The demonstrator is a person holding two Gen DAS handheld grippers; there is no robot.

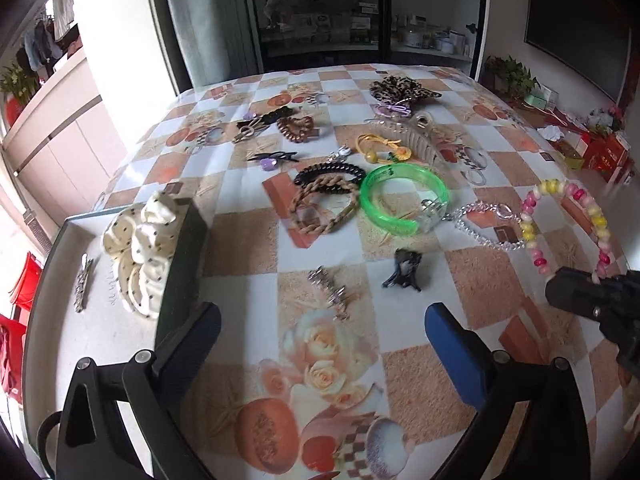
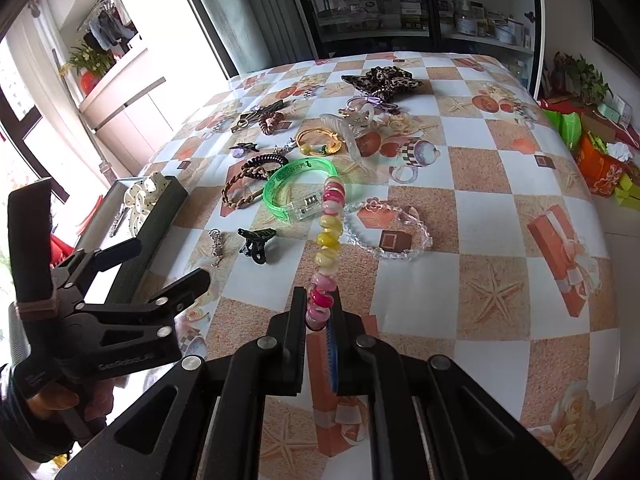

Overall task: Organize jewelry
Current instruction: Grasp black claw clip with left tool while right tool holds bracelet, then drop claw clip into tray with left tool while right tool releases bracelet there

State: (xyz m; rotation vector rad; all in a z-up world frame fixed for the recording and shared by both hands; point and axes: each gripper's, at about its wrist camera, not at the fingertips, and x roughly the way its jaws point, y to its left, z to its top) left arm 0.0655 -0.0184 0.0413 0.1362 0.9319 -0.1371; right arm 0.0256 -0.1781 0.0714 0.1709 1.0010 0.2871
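My right gripper (image 2: 320,320) is shut on a pink, yellow and white bead bracelet (image 2: 329,236) and holds it above the table; the bracelet also shows in the left wrist view (image 1: 568,224), with the right gripper (image 1: 576,286) below it. My left gripper (image 1: 320,328) is open and empty, low over the table beside a dark tray (image 1: 180,264). The tray holds a cream dotted scrunchie (image 1: 140,256) and a metal clip (image 1: 83,284). My left gripper also shows in the right wrist view (image 2: 160,264).
On the checkered tablecloth (image 1: 420,280) lie a green bangle (image 1: 400,200), clear bead bracelet (image 1: 480,224), braided band (image 1: 320,208), black coil tie (image 1: 328,172), black claw clip (image 1: 404,270), small silver clip (image 1: 328,290), leopard scrunchie (image 1: 400,88) and several more hair pieces.
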